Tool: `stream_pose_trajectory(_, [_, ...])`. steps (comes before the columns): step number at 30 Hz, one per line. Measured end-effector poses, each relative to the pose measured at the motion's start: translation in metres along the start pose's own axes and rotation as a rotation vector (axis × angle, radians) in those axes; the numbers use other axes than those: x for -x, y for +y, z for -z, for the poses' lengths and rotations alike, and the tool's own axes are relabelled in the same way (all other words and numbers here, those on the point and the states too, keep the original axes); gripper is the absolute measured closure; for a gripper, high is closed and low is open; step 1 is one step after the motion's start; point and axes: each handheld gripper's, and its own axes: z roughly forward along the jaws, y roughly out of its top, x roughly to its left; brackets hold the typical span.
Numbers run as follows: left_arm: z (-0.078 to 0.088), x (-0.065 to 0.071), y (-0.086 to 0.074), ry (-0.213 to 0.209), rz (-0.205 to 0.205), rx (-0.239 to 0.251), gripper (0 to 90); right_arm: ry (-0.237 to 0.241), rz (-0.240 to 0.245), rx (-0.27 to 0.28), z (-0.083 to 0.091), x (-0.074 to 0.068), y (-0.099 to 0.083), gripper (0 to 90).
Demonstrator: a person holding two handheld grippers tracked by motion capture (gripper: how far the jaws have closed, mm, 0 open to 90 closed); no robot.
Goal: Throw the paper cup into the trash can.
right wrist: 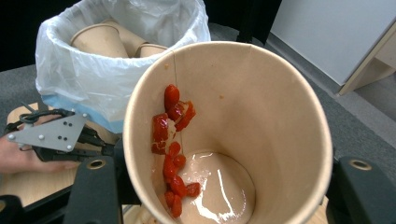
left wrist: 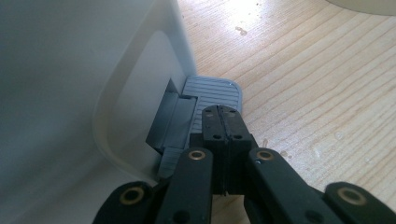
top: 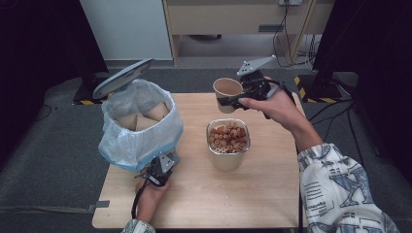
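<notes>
The right gripper is clamped across the wall of a paper cup, holding it in the air over the far side of the bench, between the steel container of food scraps and the bench's far edge. In the right gripper view the cup is tipped toward the camera, with a few red bits stuck down its inner wall and a wet film at the bottom. It looks light and thin-walled, so I would expect it to buckle if squeezed harder; the grip across the side, below the rolled rim, seems the sensible place, since the rim stiffens it. The damp inside could make it slick if taken from within.

The left gripper has its jaws pressed together on nothing, its tip resting on the grey pedal at the foot of the pedal bin. The bin's lid stands up, and more used cups lie in its white liner. The bin sits at the bench's near left, well apart from the held cup.
</notes>
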Motion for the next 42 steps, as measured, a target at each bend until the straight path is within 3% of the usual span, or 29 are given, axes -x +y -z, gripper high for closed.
stream_pose_trajectory(15, [0.0, 0.0, 0.0, 0.001, -0.002, 0.0, 89.1, 0.028, -0.002, -0.001, -0.024, -0.014, 0.028, 36.8])
stream_pose_trajectory(42, [0.0, 0.0, 0.0, 0.005, -0.005, 0.0, 89.1, 0.036, -0.014, 0.009, -0.045, -0.031, 0.055, 36.8])
